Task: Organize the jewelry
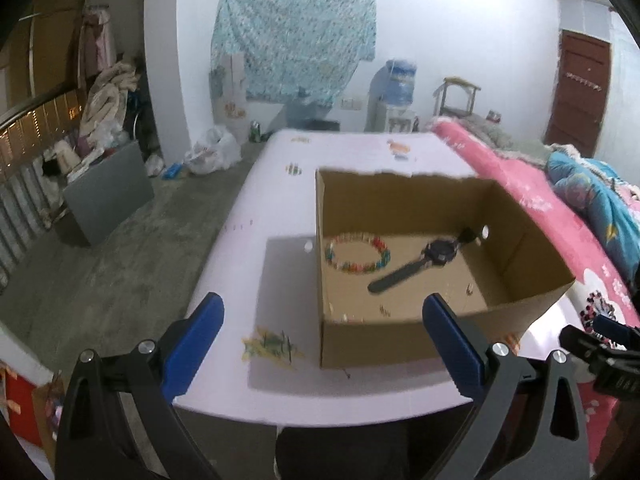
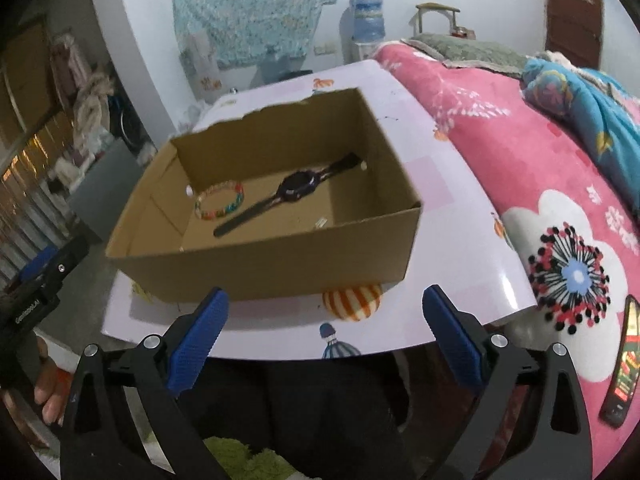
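Note:
An open cardboard box (image 1: 404, 340) (image 2: 260, 268) stands on the pale lilac table (image 1: 280, 184) (image 2: 448, 208). Inside it lie a multicoloured bead bracelet (image 1: 357, 251) (image 2: 219, 200) and a black wristwatch (image 1: 424, 262) (image 2: 286, 192), side by side on the box floor. My left gripper (image 1: 323, 304) hovers at the box's near wall, jaws wide apart and empty. My right gripper (image 2: 325, 298) hangs over the table's near edge in front of the box, also spread wide with nothing between its blue pads.
A bed with a pink floral blanket (image 2: 540, 184) borders the table's right side; a phone (image 2: 622, 364) lies on it. A grey cabinet (image 1: 106, 188) and bags sit on the floor to the left. A hand (image 2: 48, 392) holds the left gripper.

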